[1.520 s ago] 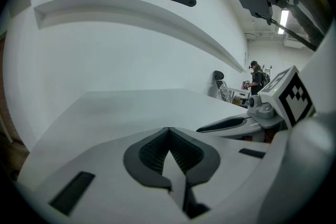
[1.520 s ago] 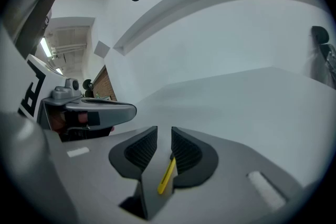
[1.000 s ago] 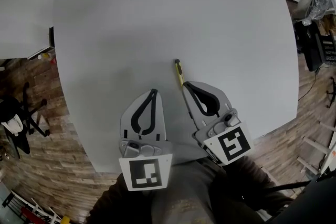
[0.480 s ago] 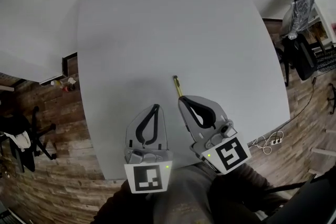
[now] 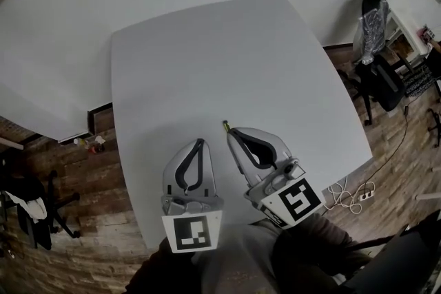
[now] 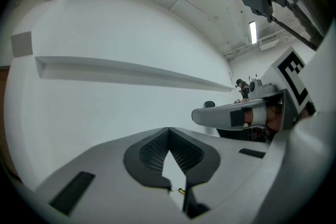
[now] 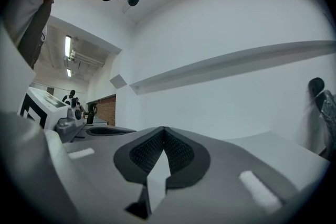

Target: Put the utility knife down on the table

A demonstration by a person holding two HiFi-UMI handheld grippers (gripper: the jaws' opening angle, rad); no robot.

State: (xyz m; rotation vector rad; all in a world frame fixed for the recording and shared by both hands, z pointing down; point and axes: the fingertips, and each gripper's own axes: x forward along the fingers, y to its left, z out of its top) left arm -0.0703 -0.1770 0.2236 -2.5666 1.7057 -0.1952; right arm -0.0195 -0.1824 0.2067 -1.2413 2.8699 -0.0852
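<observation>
Pale grey worktop (image 5: 207, 58) fills the middle of the head view, rounded at its corners, with wood-plank floor (image 5: 83, 217) along its left and near edges. Close to the near edge, about midway between the left and right edges, both tools hang side by side over the surface.

The right gripper (image 5: 231, 131) points toward the far left corner. Its jaws are closed, tips pressed together, leaving only a teardrop hollow behind them. In the right gripper view the ribbed black pads (image 7: 181, 157) meet at the tip with nothing between them, only a pale slit lower down.

The utility knife (image 5: 224, 125) shows as a short yellowish end with a dark tip. It pokes out just beyond and slightly left of those closed tips, pointing toward the far edge. The rest of it is hidden under the right gripper, so whether the tips touch it cannot be told.

The left gripper (image 5: 200, 142) sits just to the left, apart from the knife and aimed at the far edge. Its jaws are likewise closed on nothing.

Each tool carries its square-marker cube (image 5: 191, 232) at the rear. An office chair (image 5: 375, 24) stands off the far right corner, and a power strip (image 5: 355, 184) lies on the floor by the right edge.
</observation>
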